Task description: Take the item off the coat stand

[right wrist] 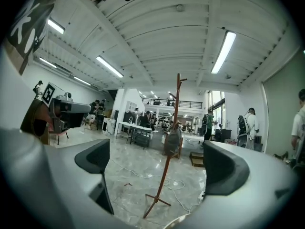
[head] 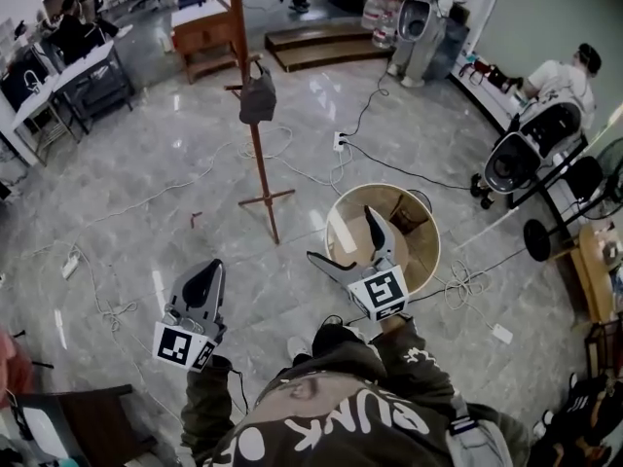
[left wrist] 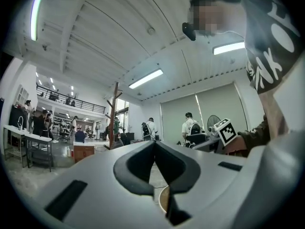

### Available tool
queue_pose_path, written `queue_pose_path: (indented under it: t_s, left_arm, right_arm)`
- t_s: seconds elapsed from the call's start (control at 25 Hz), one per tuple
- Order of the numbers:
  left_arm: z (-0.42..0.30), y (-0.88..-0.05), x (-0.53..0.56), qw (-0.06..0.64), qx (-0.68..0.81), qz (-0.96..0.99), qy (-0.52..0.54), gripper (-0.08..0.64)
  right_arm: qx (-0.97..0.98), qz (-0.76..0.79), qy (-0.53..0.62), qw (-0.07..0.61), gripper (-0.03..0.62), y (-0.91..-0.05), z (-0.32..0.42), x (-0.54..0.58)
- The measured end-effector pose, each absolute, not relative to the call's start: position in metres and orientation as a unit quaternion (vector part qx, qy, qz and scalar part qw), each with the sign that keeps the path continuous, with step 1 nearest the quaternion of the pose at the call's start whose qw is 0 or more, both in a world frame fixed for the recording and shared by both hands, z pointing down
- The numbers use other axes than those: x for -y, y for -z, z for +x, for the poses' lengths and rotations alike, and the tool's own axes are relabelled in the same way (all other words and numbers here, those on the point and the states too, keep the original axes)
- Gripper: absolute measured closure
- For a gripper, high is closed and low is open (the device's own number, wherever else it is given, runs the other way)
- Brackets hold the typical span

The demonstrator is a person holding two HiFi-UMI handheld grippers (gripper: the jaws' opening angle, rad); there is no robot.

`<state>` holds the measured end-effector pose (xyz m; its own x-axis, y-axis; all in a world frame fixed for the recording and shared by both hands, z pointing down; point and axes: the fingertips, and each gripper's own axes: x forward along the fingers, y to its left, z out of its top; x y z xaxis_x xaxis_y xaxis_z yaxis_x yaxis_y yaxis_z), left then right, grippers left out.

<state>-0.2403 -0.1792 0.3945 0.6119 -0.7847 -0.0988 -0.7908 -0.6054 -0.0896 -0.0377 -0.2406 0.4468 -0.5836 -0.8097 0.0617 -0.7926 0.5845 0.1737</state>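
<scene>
A brown wooden coat stand (head: 256, 154) rises from the marble floor ahead of me; a dark grey bag (head: 258, 97) hangs by its handle from a peg partway up the pole. In the right gripper view the stand (right wrist: 167, 166) and the bag (right wrist: 172, 142) sit between the jaws, some way off. My right gripper (head: 352, 246) is open, held over the round bin. My left gripper (head: 202, 288) is shut and empty, lower left, well short of the stand. The left gripper view shows the stand's pole (left wrist: 113, 123) far behind the touching pads.
A round cardboard bin (head: 428, 253) stands on the floor under my right gripper. Cables (head: 321, 173) and a power strip (head: 340, 141) trail around the stand's base. A wooden desk (head: 204, 35) and platform (head: 321, 45) lie beyond; strollers (head: 521, 154), tables and people line the room's sides.
</scene>
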Motion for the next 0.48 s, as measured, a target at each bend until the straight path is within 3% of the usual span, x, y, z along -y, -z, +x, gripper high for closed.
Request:
queue_pose_path:
  t_s: [0.48]
  left_arm:
    - [-0.260, -0.407, 0.247, 0.049, -0.436, -0.898, -0.029, 0.557]
  right_arm:
    - [0.883, 0.458, 0.063, 0.079, -0.003, -0.455, -0.056, 0.319]
